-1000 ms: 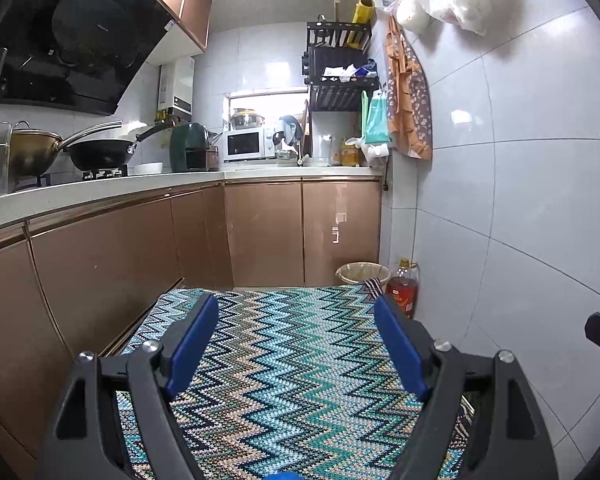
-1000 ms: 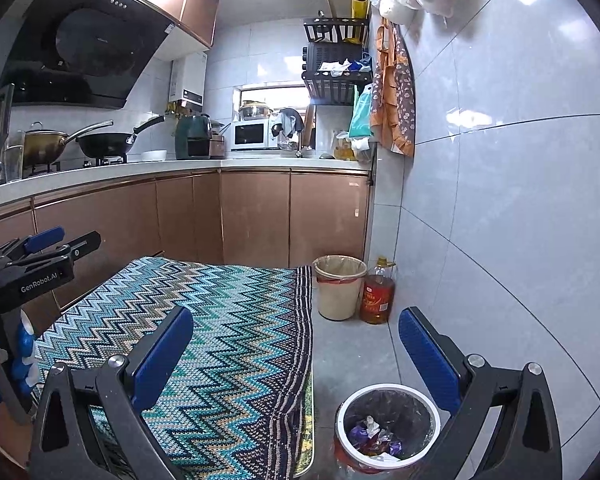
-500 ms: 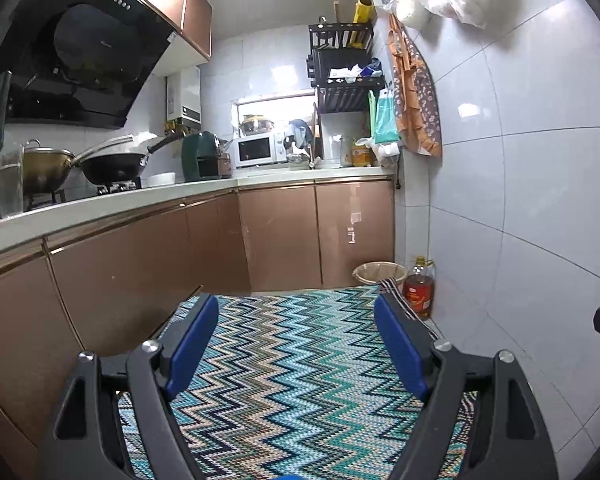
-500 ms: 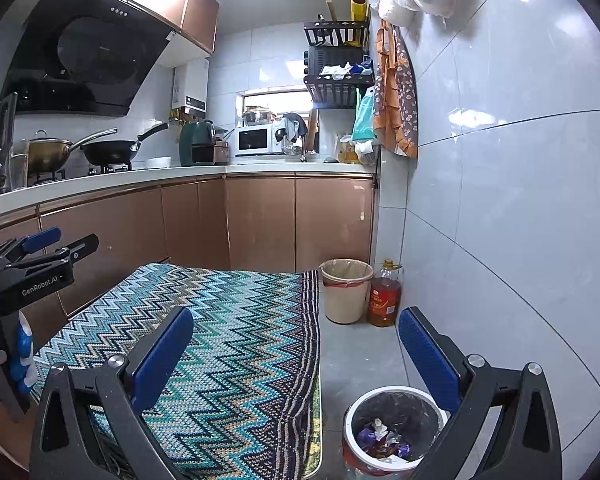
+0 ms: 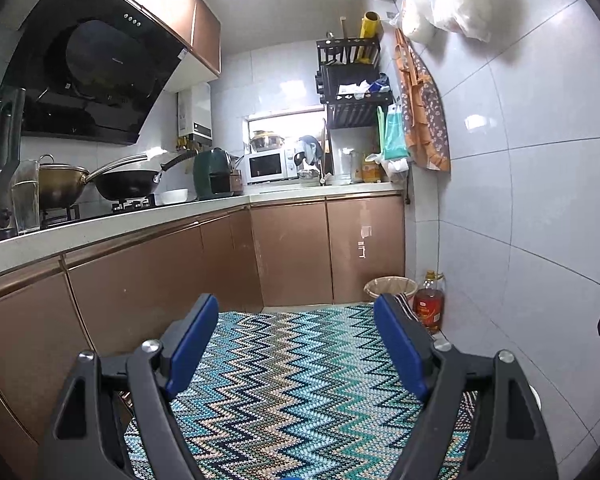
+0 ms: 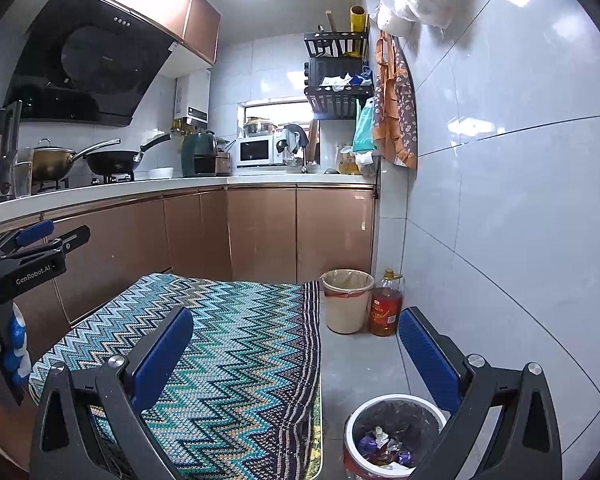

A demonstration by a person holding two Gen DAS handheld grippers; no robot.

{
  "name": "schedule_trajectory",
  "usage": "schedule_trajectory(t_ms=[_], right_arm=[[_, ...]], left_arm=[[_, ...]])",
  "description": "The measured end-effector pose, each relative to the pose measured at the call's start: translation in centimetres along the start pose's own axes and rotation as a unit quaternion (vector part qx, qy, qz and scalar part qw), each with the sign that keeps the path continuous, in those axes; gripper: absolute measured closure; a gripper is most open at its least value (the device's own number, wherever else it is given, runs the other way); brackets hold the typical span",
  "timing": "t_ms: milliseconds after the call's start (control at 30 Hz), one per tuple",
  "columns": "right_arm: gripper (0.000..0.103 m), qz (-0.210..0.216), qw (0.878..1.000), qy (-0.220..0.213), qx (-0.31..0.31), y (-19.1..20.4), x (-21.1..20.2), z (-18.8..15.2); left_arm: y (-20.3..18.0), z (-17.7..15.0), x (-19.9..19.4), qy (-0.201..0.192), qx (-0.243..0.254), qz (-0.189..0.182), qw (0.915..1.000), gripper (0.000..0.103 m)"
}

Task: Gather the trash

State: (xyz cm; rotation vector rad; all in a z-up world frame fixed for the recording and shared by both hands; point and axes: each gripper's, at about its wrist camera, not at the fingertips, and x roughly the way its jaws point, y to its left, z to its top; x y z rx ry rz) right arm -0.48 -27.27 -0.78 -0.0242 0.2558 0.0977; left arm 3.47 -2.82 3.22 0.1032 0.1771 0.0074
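A small white-rimmed trash bin with a dark liner stands on the grey floor by the right wall; it holds purple and white wrappers. My right gripper is open and empty, held above and behind the bin. My left gripper is open and empty above the zigzag-patterned cloth. The left gripper's body also shows at the left edge of the right wrist view.
A beige lined bin and an oil bottle stand by the far cabinets. Brown cabinets and a white counter with pots run along the left. A tiled wall closes the right side.
Both cameras have tilted upward, so the room sits lower in view. The trash bin has slid toward the bottom edge of the right wrist view. Both grippers stay open.
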Motion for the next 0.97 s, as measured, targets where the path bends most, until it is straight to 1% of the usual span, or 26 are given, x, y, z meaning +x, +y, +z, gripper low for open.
schedule_trajectory(t_ms=[533, 967], right_arm=[[0.000, -0.001, 1.000, -0.008, -0.002, -0.28, -0.68, 0.22], [0.000, 0.000, 1.000, -0.005, -0.003, -0.25, -0.52, 0.04]], left_arm=[[0.16, 0.17, -0.82, -0.010, -0.003, -0.009, 0.9999, 0.024], [-0.21, 0.18, -0.70, 0.005, -0.006, -0.014, 0.9999, 0.024]])
